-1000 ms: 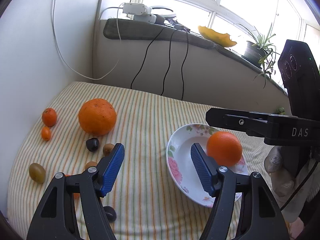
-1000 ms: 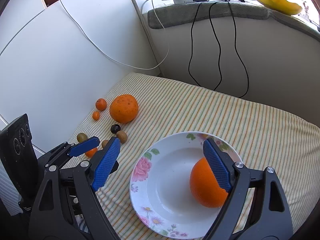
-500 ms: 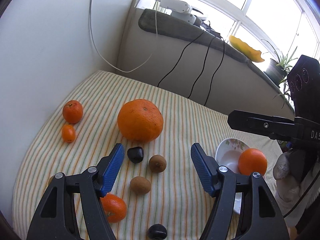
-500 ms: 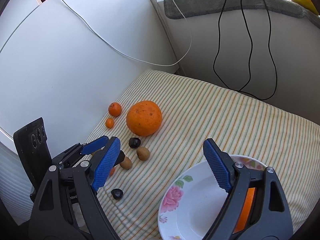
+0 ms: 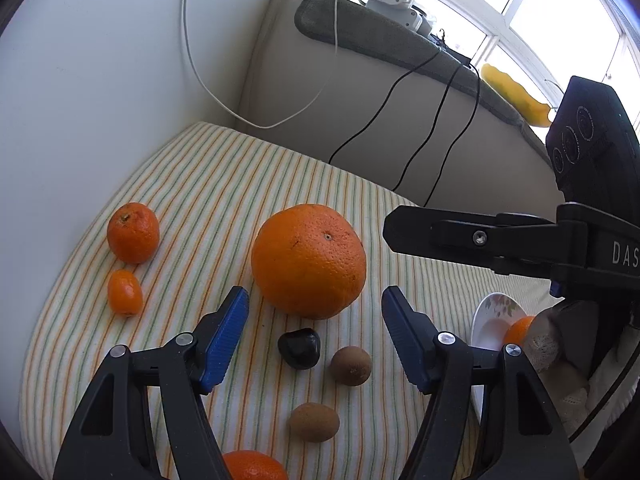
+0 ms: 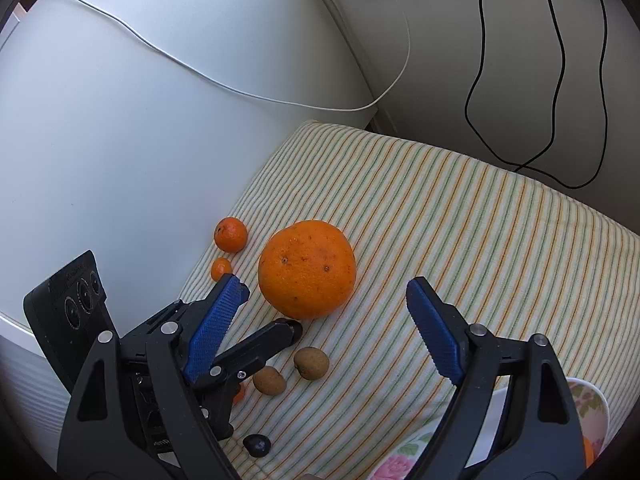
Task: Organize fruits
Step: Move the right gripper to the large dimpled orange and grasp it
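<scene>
**Two open grippers over the loose fruit**

Both grippers hang above the striped cloth with fingers spread wide and nothing between them. Seen past the left gripper lies the big orange, with a dark fruit and two brown ones just in front of it. A mandarin and a kumquat sit off to its left. The right gripper frames the same orange — the plate, holding another orange, lies off to the right.
</scene>
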